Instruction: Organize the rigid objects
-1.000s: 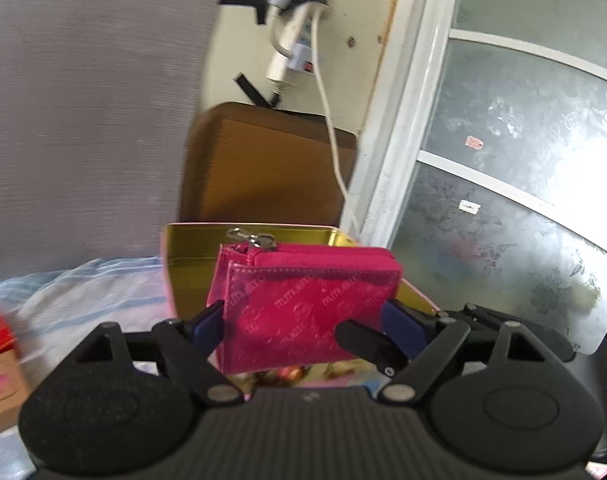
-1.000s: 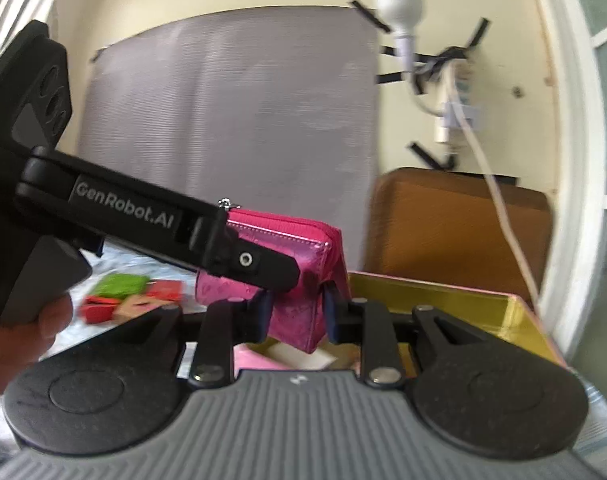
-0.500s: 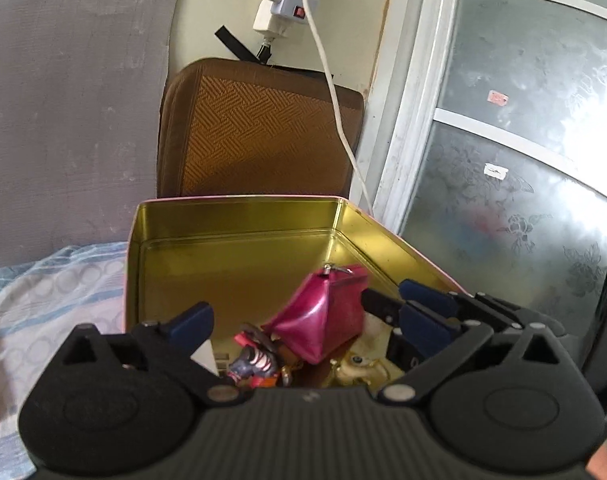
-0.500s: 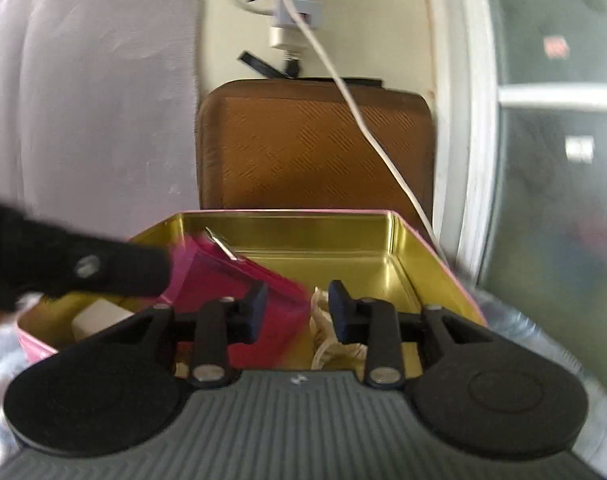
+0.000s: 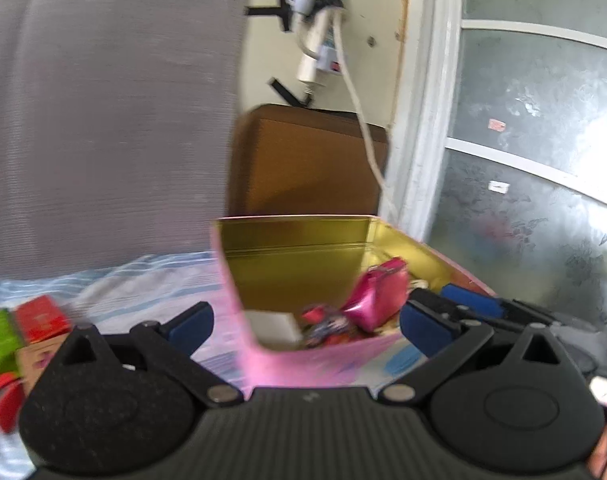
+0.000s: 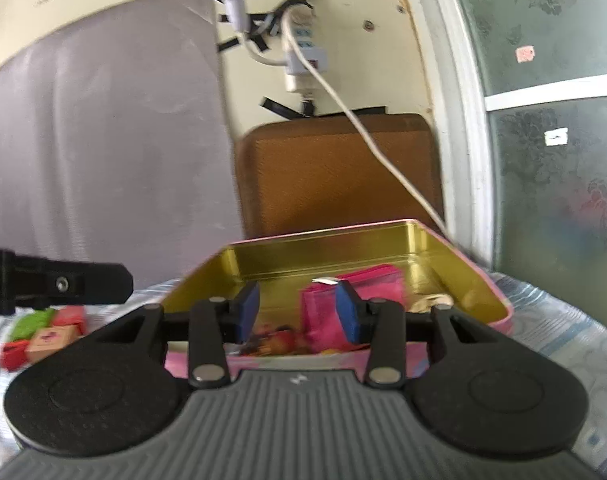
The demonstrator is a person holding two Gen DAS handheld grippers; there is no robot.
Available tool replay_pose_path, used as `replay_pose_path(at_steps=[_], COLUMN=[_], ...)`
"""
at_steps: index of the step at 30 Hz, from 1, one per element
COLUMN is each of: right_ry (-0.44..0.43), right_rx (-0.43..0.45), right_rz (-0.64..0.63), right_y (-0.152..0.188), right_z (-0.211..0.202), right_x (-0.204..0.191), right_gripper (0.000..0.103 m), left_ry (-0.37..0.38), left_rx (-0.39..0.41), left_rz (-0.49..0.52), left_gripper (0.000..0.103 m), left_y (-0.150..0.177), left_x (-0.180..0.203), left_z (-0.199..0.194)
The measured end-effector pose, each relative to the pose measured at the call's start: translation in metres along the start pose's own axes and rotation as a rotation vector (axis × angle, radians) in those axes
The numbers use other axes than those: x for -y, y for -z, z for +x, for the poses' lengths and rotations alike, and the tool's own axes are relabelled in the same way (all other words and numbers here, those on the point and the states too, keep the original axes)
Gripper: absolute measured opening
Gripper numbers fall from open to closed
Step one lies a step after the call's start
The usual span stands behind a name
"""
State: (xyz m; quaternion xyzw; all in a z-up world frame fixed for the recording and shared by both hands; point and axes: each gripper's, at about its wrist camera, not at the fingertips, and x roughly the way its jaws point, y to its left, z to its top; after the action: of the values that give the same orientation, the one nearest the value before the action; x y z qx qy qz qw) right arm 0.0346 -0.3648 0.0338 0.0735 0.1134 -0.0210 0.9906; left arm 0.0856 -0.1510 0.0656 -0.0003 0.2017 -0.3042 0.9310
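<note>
Pink wallet (image 5: 377,294) now lies in the gold-lined tin (image 5: 303,240), ahead of and slightly right of our left gripper (image 5: 305,322), tilted on the other bits in there. Left fingers spread wide, nothing between them. Right gripper (image 6: 299,312) has just been opening; its fingers stand partly apart, the wallet (image 6: 355,292) shows just beyond them, no pad seems to press it, so we read it as released. Step in hand looks like backing out after the drop: we pull both grippers straight back, clear of the near tin wall so the fingers don't snag the rim. Next candidates are the small boxes (image 5: 31,336) on the bed, off left of the left fingers.
</note>
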Motion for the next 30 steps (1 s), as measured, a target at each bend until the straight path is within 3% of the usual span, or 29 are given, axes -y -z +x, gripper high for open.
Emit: replay_pose_path(at_steps=[5,16,20,24,30], right_ry=[-0.109,-0.318,-0.346,-0.352,-0.349], right_rx=[-0.041,-0.209,-0.264,-0.296,-0.352], right_rz=[-0.042,-0.155,-0.162,-0.186,-0.216], right_y=[0.009,0.037,0.042,0.047,0.061], right_z=[-0.006,0.031,0.048,0.062,0.08], right_x=[-0.047,-0.159,-0.184,-0.204,-0.219], right_gripper=[0.045,0.046,0.047,0.054,0.056], left_ry=[-0.124,-0.439,-0.476,-0.482,-0.496], left_rx=[0.0,0.029,0.023,0.027,-0.001], left_rz=[-0.011,-0.188,-0.289,-0.333,-0.391], left_gripper=[0.102,0.102,0.102,0.102,0.102], left_y=[0.021,0.065,0.078,0.081,0.085], left_x=[-0.044,-0.173,-0.204,-0.216,-0.227], left_z=[-0.03,-0.076,-0.078,-0.084,-0.084])
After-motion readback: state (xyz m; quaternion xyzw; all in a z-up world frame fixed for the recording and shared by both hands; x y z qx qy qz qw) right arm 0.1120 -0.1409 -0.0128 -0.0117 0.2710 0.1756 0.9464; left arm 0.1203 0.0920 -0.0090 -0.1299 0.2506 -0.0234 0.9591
